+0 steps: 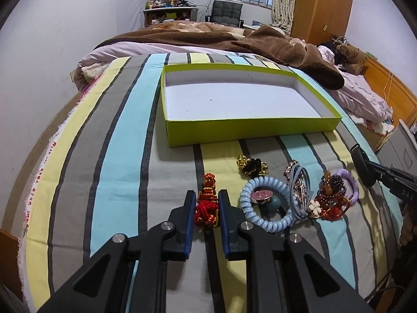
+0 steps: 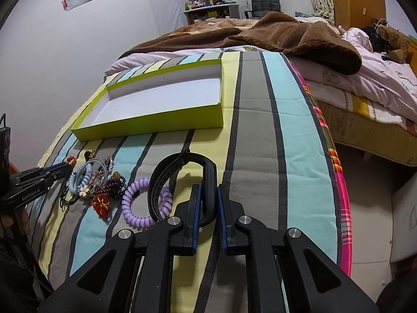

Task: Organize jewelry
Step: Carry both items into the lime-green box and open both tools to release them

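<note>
A shallow green box (image 1: 250, 129) with a white inside stands empty on the striped cloth; it also shows in the right wrist view (image 2: 156, 122). My left gripper (image 1: 207, 197) is shut on a red and gold beaded bracelet (image 1: 207, 208) that rests on the cloth. My right gripper (image 2: 208, 191) is shut on a black band (image 2: 182, 180), held just above the cloth. Beside them lie a blue coil hair tie (image 1: 263, 203), a black and gold hair tie (image 1: 251, 165), a purple coil hair tie (image 2: 142, 203) and brown and red beaded bracelets (image 1: 329, 195).
The striped cloth (image 2: 260, 130) covers a raised surface whose right edge drops to the floor. A bed with a brown blanket (image 1: 286, 49) and a teddy bear (image 1: 350, 54) lies behind. A white wall is at the left.
</note>
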`<action>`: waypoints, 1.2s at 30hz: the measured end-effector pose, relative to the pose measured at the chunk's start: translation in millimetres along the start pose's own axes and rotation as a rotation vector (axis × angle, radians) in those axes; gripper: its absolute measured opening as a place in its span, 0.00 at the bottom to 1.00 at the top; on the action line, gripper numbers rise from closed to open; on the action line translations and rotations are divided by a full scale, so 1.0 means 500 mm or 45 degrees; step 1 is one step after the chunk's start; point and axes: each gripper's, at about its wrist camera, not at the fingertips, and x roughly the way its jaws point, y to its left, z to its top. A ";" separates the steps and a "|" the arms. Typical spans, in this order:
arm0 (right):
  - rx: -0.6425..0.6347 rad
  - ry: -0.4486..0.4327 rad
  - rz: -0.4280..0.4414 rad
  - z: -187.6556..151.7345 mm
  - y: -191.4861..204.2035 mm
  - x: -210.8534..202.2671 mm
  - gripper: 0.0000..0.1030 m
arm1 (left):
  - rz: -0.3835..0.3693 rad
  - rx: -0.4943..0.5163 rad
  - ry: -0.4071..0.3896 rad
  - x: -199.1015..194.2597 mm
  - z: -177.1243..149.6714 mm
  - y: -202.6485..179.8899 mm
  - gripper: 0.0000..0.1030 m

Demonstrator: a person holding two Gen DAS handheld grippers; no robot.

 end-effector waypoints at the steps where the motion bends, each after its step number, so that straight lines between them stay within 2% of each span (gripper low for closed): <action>1: 0.001 -0.004 0.002 0.001 0.001 -0.002 0.12 | 0.002 -0.002 -0.006 -0.003 0.000 -0.001 0.17; 12: -0.006 -0.053 0.008 0.016 0.008 -0.027 0.12 | 0.003 -0.024 -0.063 -0.032 0.023 0.001 0.17; 20: -0.029 -0.106 0.001 0.085 0.020 -0.032 0.12 | -0.030 -0.046 -0.098 -0.033 0.088 0.009 0.17; 22: -0.038 -0.113 -0.004 0.105 0.023 -0.027 0.12 | -0.007 -0.040 -0.104 -0.028 0.106 0.009 0.17; 27: -0.079 -0.111 -0.040 0.160 0.031 0.003 0.12 | -0.003 -0.024 -0.114 -0.005 0.149 0.010 0.17; 36: -0.102 -0.056 -0.087 0.245 0.038 0.093 0.12 | -0.024 -0.019 -0.063 0.075 0.221 0.013 0.17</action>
